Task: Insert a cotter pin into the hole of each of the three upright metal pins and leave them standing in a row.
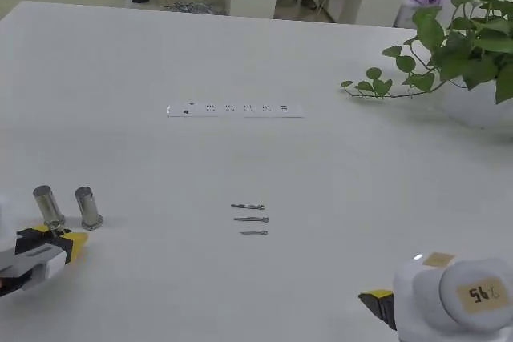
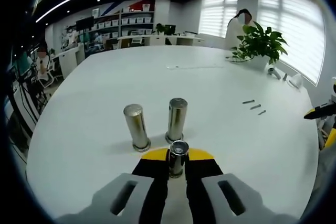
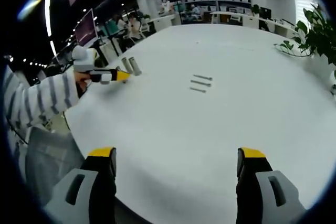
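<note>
Right gripper (image 3: pixel 176 161) hangs at the near right edge, jaws wide apart and empty. Left gripper (image 2: pixel 178 162), near left, is clamped on one upright pin (image 2: pixel 179 149); two more pins (image 2: pixel 177 119) stand just beyond it. Three cotters (image 1: pixel 251 219) lie flat mid-table, long axes left-right, ranked near to far. Best to keep the held pin vertical and steady, then bring a cotter in end-first, level with its hole.
</note>
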Demonstrator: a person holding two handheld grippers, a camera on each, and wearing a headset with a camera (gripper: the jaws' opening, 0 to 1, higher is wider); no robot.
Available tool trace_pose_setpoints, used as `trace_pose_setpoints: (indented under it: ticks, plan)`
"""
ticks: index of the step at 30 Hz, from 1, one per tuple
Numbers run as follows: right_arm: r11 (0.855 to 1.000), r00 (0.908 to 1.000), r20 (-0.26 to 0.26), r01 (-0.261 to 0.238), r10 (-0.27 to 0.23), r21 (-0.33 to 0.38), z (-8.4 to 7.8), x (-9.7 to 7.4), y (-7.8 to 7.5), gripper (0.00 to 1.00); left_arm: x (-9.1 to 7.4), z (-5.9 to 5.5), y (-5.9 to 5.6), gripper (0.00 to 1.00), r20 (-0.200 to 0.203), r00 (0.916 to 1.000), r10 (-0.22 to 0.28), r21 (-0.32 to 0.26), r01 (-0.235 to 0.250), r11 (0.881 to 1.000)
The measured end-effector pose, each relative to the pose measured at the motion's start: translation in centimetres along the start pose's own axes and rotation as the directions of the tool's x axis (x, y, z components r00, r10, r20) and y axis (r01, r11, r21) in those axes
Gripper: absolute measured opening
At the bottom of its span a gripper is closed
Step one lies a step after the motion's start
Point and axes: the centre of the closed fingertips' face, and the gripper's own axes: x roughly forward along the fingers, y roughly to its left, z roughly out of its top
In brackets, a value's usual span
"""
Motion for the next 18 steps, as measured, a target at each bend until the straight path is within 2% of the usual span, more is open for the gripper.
trace_pose_setpoints:
  ticks: [5, 18]
  plan:
    - [1.000, 1.0000, -0.001, -0.004, 0.004, 0.001, -0.01, 0.05, 0.09, 0.97, -0.05, -0.02, -0.12, 0.09, -0.001, 0.9999, -0.010, 0.016, 0.010, 1.000]
    - [1.000, 0.9999, 0.006, -0.013, 0.013, -0.002, 0.09, -0.08, 0.26, 0.96, -0.46, -0.12, -0.06, 0.08, -0.010, 0.9999, -0.014, -0.049, 0.013, 0.999]
